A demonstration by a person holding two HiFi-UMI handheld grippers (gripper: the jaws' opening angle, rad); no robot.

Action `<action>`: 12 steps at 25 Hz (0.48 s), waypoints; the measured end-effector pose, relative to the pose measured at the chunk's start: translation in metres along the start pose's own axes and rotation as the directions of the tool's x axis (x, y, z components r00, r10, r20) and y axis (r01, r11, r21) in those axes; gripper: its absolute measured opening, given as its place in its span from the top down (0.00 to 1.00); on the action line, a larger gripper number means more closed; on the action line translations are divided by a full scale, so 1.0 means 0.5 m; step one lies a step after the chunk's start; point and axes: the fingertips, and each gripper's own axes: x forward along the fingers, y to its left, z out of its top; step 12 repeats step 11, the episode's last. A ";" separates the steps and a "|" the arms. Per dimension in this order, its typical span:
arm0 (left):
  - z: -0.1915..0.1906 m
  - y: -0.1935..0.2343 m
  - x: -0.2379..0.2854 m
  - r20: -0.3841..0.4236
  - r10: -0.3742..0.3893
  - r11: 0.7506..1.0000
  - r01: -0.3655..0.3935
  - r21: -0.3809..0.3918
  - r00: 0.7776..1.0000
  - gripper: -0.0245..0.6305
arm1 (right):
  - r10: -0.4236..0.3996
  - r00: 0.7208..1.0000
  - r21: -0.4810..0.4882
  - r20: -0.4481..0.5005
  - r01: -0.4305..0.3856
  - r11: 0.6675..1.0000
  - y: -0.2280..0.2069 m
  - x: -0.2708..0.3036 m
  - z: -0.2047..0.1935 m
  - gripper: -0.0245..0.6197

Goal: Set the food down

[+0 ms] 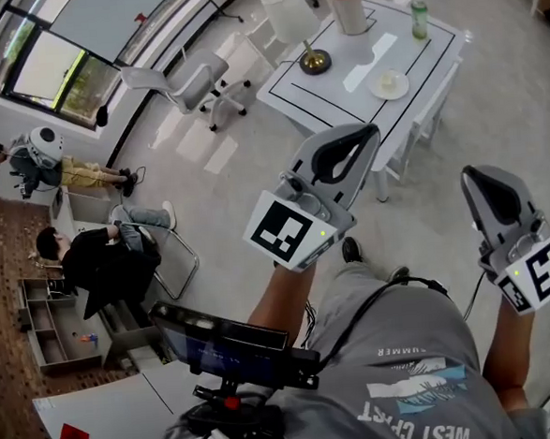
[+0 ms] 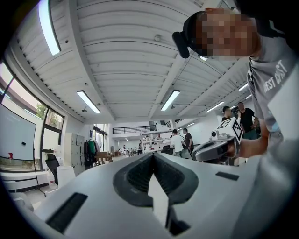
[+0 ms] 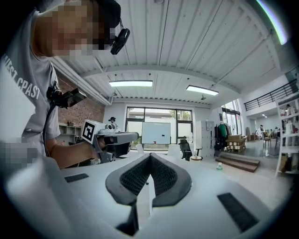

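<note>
In the head view, my left gripper [image 1: 370, 132] and right gripper [image 1: 474, 174] are held out level over the floor. Both are shut with nothing between the jaws. The left gripper view shows its own jaws [image 2: 153, 155] pressed together, with the right gripper [image 2: 205, 151] off to its right. The right gripper view likewise shows its jaws [image 3: 149, 155] closed and empty, with the left gripper [image 3: 133, 136] beside them. Ahead stands a white table [image 1: 340, 78] with black lines. On it is a small plate [image 1: 389, 85] carrying something pale. I see no food in either gripper.
The table also holds a lamp [image 1: 291, 16], a paper-wrapped cylinder [image 1: 346, 7] and a green bottle [image 1: 419, 16]. A white office chair [image 1: 191, 88] stands left of it. A seated person [image 1: 99, 259] and shelves [image 1: 47, 324] are at far left. A black device [image 1: 232, 343] hangs at my chest.
</note>
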 end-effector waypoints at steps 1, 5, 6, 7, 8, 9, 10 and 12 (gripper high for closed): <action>0.012 -0.008 -0.010 0.001 0.008 1.000 -0.008 0.004 1.000 0.95 | 0.007 1.000 0.001 0.000 -0.007 1.000 0.009 -0.005 0.005 0.95; 0.041 -0.015 -0.050 0.010 0.026 1.000 -0.026 0.003 1.000 0.95 | 0.029 1.000 -0.005 -0.011 -0.029 1.000 0.048 -0.006 0.025 0.95; 0.044 -0.011 -0.061 0.011 0.029 1.000 -0.030 0.004 1.000 0.95 | 0.032 0.999 -0.010 -0.014 -0.032 0.999 0.057 -0.001 0.031 0.95; 0.048 -0.005 -0.072 0.011 0.033 0.999 -0.033 0.005 0.999 0.95 | 0.033 0.999 -0.013 -0.016 -0.033 0.999 0.066 0.005 0.038 0.95; 0.053 0.000 -0.083 0.011 0.036 0.999 -0.036 0.007 0.999 0.95 | 0.031 0.999 -0.016 -0.018 -0.032 0.999 0.075 0.010 0.044 0.95; 0.057 0.005 -0.094 0.012 0.038 0.999 -0.038 0.007 0.999 0.95 | 0.029 0.999 -0.017 -0.019 -0.030 0.999 0.082 0.015 0.049 0.95; 0.061 0.010 -0.105 0.011 0.039 0.999 -0.039 0.005 0.999 0.95 | 0.027 0.999 -0.017 -0.020 -0.027 0.999 0.089 0.020 0.055 0.95; 0.065 0.015 -0.116 0.011 0.039 0.999 -0.039 0.003 0.999 0.95 | 0.024 0.999 -0.018 -0.020 -0.025 1.000 0.097 0.026 0.060 0.95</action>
